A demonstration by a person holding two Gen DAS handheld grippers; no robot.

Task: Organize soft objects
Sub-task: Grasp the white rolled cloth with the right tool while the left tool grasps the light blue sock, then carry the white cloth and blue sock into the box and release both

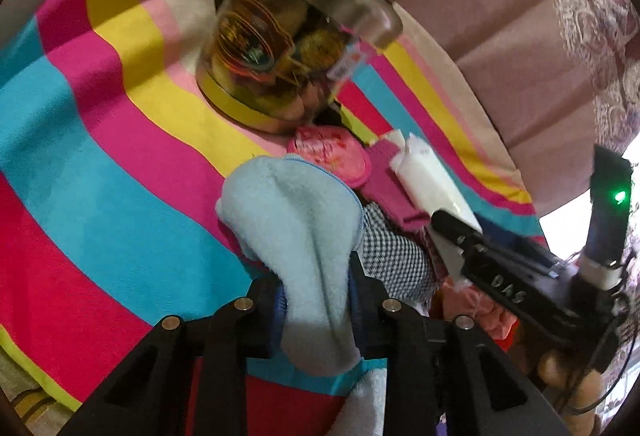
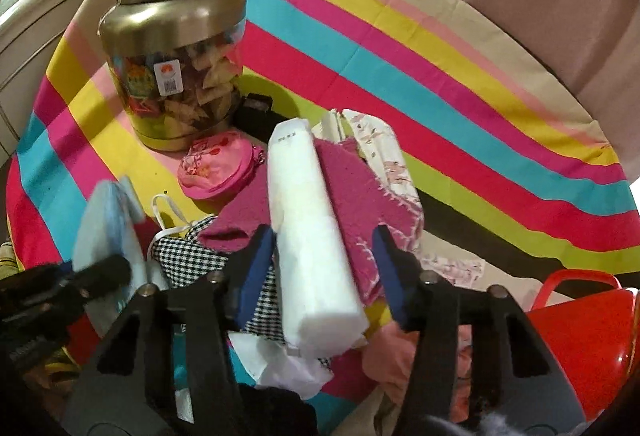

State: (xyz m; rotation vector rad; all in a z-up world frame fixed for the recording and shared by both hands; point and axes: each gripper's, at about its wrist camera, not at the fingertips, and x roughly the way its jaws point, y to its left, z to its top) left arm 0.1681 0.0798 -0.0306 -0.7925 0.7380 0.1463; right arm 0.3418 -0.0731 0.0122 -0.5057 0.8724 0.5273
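left wrist view: the left gripper (image 1: 318,290) is clenched on a light blue towel (image 1: 296,220), its blue pads pressing the fleecy cloth from both sides; the towel bulges forward out of the jaws and hangs over the striped cloth (image 1: 100,139) that covers the bench. beyond the towel lies a pile of soft things: a pink round pouch (image 1: 332,157), a magenta cloth (image 1: 384,183), a black-and-white checked cloth (image 1: 394,264) and a white packet (image 1: 430,175). a clear jar with a gold lid (image 1: 288,47), filled with wrapped items, stands on the striped cloth just behind the pouch. the other gripper enters from the right side, next to the white packet.

right wrist view: the right gripper (image 2: 326,260) has the white packet (image 2: 308,220) and a fold of the magenta cloth (image 2: 352,195) between its pads; the left pad touches the packet, while contact at the right pad cannot be told for certain. the packet lies lengthwise along the jaws, on top of the pile. the checked cloth (image 2: 188,256) sits to its left, the pink pouch (image 2: 218,165) further back, close in front of the jar (image 2: 176,51). a white patterned cloth (image 2: 380,147) lies behind the magenta one. a red container (image 2: 580,340) stands at the lower right.
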